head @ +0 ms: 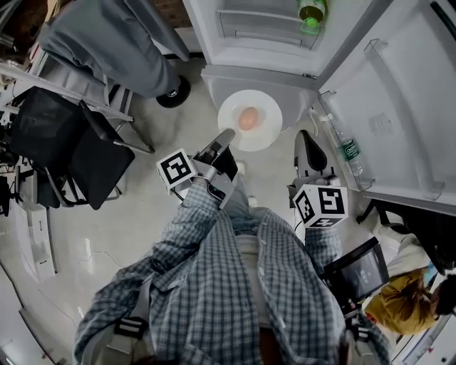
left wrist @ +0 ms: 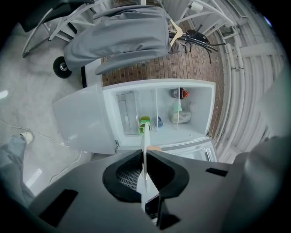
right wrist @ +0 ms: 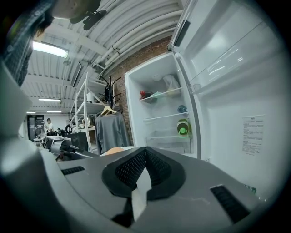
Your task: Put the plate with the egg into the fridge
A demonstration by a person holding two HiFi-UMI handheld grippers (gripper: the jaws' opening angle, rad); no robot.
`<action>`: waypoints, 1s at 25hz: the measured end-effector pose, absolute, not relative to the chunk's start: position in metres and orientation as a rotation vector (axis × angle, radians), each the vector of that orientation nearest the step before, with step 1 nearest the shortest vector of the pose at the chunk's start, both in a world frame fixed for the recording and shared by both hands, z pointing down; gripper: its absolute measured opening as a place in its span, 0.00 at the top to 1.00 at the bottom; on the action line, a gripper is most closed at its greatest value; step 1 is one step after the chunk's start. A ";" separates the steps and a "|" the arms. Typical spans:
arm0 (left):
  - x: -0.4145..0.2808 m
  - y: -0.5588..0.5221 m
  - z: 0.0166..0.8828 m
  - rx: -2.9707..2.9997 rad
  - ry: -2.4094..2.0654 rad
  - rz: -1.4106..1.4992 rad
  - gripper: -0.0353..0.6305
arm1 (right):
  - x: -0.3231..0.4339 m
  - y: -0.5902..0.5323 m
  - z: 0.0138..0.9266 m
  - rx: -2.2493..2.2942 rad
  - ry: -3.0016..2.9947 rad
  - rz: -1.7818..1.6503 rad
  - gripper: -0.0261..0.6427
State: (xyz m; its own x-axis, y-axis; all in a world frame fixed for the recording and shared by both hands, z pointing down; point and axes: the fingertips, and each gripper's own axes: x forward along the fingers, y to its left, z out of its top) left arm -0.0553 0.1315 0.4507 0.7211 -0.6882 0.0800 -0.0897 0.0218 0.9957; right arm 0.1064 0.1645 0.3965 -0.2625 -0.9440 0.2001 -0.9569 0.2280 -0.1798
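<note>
Pale floor (head: 92, 235), open fridge (head: 271, 43) at the far side, its door (head: 399, 107) swung out to the right.

- Plate (head: 231, 128): white and round, held level in the air just in front of the fridge's lower edge and not yet on any shelf.
- Egg (head: 248, 118): one, brownish, near the middle of the plate.
- Left gripper (head: 226, 137): clamped on the plate's near left rim. Its own view shows the rim edge-on, pinched between the two black pads, with the egg just past them.
- Right gripper (head: 304, 137): jaws pressed together at the tips and not gripping the plate. It sits near the plate's right edge. Its own view shows the egg and rim just beyond its left jaw, and a pale sliver in the slot below the pads that I cannot identify.
- Green bottle (head: 311, 14): upright on a fridge shelf at the front edge.
- Water bottle (head: 349, 153): clear, in the door's lower rack.
- Grey coat (head: 114, 43): hanging on a wheeled rack to the left of the fridge.
- Black chair (head: 71, 150): on the floor at the left, well apart from the plate.
</note>
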 end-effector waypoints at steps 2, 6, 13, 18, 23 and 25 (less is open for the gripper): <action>-0.054 0.118 0.451 1.502 -0.663 -0.518 0.92 | 0.107 0.151 0.396 1.881 -2.419 0.407 0.95; -0.051 0.089 0.450 1.511 -0.649 -0.515 0.92 | 0.109 0.122 0.392 1.895 -2.421 0.384 0.95; -0.051 0.045 0.447 1.518 -0.620 -0.507 0.92 | 0.107 0.085 0.388 1.927 -2.401 0.365 0.95; -0.051 0.019 0.447 1.521 -0.605 -0.503 0.92 | 0.104 0.062 0.384 1.935 -2.396 0.345 0.95; -0.053 -0.005 0.448 1.529 -0.595 -0.504 0.92 | 0.101 0.037 0.386 1.944 -2.391 0.344 0.95; -0.056 -0.011 0.448 1.533 -0.592 -0.496 0.92 | 0.096 0.028 0.386 1.942 -2.393 0.344 0.95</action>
State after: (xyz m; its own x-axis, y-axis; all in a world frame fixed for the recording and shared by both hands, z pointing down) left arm -0.0559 -0.0110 0.4478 0.7679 -0.6389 0.0456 -0.0666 -0.0088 0.9977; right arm 0.0965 0.0277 0.3861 -0.2148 -0.9617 0.1701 -0.9707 0.1910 -0.1456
